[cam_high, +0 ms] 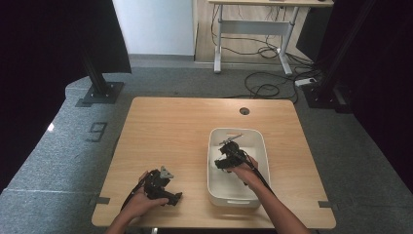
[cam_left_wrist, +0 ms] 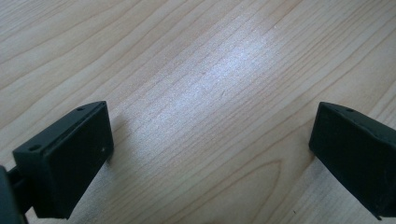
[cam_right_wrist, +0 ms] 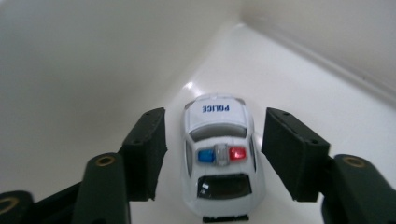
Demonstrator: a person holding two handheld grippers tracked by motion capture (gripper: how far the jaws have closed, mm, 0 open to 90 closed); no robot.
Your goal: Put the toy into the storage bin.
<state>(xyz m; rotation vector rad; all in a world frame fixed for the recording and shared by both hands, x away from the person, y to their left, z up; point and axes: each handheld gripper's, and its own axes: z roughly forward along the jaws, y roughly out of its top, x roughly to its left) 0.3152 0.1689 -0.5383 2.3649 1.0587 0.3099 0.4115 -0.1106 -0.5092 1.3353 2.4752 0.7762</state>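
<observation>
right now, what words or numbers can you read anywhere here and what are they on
"POLICE" in blue letters on the white toy car, which sits between the open jaws of the right hand-held gripper inside the white bin.
"9" marked on the grey floor left of the table.
No other text is readable.

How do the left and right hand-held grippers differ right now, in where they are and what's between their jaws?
The left hand-held gripper sits low over the bare wooden table; the right hand-held gripper reaches into the white bin. The left's jaws have just tabletop between them; the right's jaws flank a white toy police car without touching it. Both are open and black.
</observation>
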